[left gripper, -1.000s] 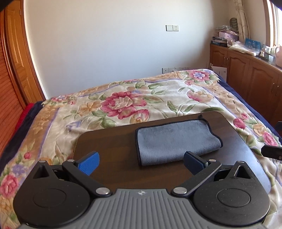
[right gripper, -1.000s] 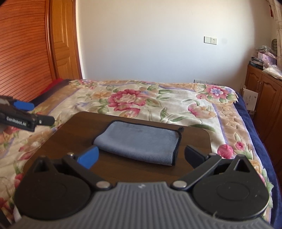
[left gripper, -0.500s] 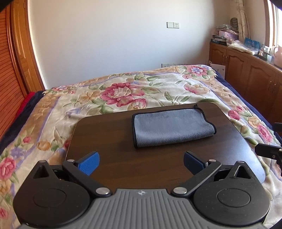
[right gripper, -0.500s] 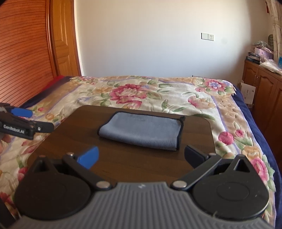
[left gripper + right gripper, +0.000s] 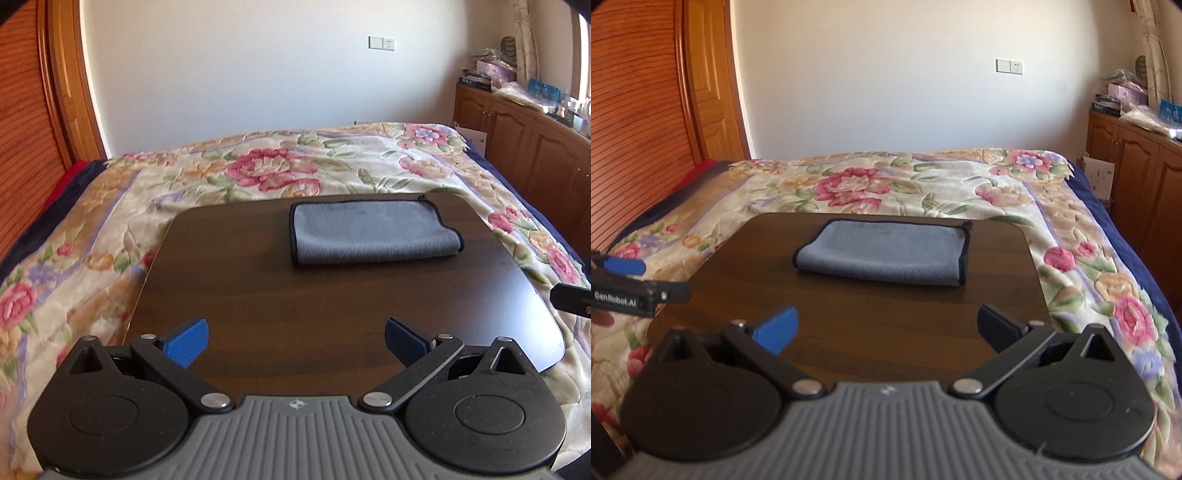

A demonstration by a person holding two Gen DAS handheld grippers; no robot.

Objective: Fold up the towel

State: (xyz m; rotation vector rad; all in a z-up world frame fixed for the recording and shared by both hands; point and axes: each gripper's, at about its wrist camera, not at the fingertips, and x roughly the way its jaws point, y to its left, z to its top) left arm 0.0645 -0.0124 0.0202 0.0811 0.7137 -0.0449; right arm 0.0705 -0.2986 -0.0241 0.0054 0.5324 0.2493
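left gripper (image 5: 293, 341) fingers spread wide, nothing between them, hovering over the near edge of the dark wood board (image 5: 258, 295). right gripper (image 5: 886, 326) same: fingers apart, holding nothing, above the board's near edge. bare board between both grippers and the towel, nothing in the way. grey towel (image 5: 373, 232) with dark trim lies folded flat on the far half of the board, well apart from both grippers. board rests on a floral blanket (image 5: 258, 173) covering the bed. wooden headboard (image 5: 631, 122) along the left side, wooden cabinets (image 5: 524, 144) on the right with clutter on top, white wall (image 5: 258, 66) with a switch plate (image 5: 381, 43) at the back.
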